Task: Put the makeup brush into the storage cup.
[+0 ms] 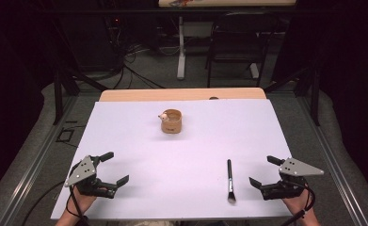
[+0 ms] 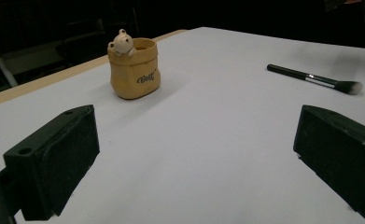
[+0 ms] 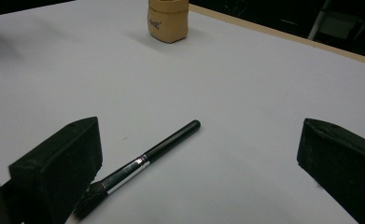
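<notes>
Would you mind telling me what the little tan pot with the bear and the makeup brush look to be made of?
The pot looks like matte ceramic or resin: tan, moulded like a sack with soft creases, printed lettering and a pale bear at its rim. The brush seems to have a glossy black handle, plastic or lacquered wood, a shiny metal-looking ferrule and soft dark bristles with pale tips.

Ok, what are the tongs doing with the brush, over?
Left tongs open, empty. Right tongs open, empty, beside the makeup brush. Brush flat on the white table, untouched. Bear pot far off, nothing in the way.
</notes>
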Demonstrator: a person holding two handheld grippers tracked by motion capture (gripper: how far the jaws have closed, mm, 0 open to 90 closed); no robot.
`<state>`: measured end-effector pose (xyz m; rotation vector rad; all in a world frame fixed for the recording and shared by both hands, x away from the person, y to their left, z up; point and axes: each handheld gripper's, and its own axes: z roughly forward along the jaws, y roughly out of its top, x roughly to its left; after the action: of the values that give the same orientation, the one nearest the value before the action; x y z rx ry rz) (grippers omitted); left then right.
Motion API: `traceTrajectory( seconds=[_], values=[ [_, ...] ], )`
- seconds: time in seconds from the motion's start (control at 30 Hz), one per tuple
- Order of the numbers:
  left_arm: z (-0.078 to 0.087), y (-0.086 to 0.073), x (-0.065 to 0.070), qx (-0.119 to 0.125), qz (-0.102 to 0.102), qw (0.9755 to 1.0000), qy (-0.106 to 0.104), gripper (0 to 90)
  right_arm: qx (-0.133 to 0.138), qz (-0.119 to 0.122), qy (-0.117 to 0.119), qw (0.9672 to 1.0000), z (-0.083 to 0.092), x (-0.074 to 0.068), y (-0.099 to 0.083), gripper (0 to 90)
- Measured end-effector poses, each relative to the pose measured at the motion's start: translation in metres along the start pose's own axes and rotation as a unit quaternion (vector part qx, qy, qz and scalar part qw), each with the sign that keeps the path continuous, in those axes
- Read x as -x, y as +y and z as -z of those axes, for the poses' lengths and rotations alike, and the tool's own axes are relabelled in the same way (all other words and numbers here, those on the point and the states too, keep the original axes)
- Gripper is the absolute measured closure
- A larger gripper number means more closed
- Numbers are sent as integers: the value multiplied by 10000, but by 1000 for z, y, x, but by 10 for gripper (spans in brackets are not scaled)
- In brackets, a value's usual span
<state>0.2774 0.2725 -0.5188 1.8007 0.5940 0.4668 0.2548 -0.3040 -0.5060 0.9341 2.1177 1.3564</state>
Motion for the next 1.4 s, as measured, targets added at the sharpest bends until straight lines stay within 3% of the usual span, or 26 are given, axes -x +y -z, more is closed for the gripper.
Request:
traceTrajectory(
  seconds=[0.8, 1.03, 1.4],
  values=[
    [0, 0, 0, -26, 38, 10000, -3, 3, -168, -90, -204, 9996, -6, -16, 11, 0],
    [-1, 0, 0, -90, 45, 9999, -60, 3, -513, -194, -491, 9973, -18, -19, 13, 0],
    [-1, -1, 0, -84, 54, 9999, -62, 3, -827, -438, -563, 9940, -30, -20, 17, 0]
  ],
)
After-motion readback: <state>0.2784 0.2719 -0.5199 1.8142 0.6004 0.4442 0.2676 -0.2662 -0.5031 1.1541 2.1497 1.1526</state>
